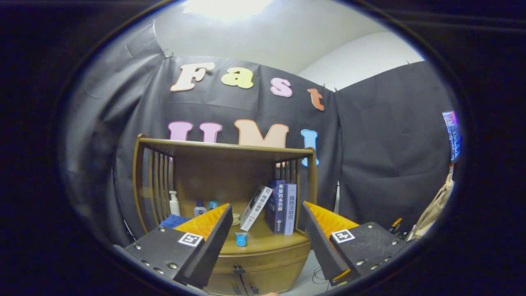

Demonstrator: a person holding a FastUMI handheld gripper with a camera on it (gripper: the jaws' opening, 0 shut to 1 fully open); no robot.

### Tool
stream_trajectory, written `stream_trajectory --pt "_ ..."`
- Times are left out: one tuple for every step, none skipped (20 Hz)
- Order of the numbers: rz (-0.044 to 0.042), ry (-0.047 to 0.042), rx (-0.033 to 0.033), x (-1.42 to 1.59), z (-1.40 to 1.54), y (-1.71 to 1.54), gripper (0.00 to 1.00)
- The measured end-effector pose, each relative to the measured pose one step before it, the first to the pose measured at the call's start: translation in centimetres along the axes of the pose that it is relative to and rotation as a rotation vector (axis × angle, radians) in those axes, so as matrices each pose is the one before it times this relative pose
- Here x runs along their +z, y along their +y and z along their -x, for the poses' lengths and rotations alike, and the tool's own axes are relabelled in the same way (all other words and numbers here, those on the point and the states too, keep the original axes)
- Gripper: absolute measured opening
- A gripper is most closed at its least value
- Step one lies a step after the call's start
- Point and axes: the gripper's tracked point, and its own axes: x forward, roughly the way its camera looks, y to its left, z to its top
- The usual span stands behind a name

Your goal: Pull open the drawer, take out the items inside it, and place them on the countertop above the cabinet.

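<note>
A wooden cabinet (263, 263) stands ahead of me, with a curved front and a countertop (267, 240) under a railed shelf frame. Its drawer front (259, 257) looks closed, with a small dark knob (237, 269) low between my fingers. My gripper (266, 209) is open, raised in front of the cabinet and apart from it, with nothing between its fingers. A small blue cup (241, 239) sits on the countertop between the fingers. What lies inside the drawer is hidden.
On the countertop stand three books (279, 205), one leaning, a white pump bottle (174, 203), small bottles (200, 208) and a blue cloth (172, 221). The wooden top shelf (226, 146) overhangs it. Cables lie on the floor at the right (318, 273).
</note>
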Motion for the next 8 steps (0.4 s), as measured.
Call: stream_trajectory --pt "-0.00629 -0.00382 -0.00850 0.306 0.381 -0.381 0.98" --pt "-0.00536 -0.00460 -0.00531 0.245 0.373 -0.427 0.98" --pt "-0.00107 -0.00224 -0.00747 0.260 0.326 -0.395 0.98" --pt "0.00186 0.00127 -0.01317 0.172 0.246 -0.629 0.98" --pt "0.00461 -0.00205 -0.01268 0.181 0.356 -0.569 0.98" --pt "0.00595 -0.00379 -0.00897 0.235 0.259 -0.473 0.98" --pt "0.00599 -0.00292 -0.01066 0.228 0.218 -0.446 0.98" --pt "0.00448 -0.00028 -0.01532 -0.067 0.110 -0.672 0.98"
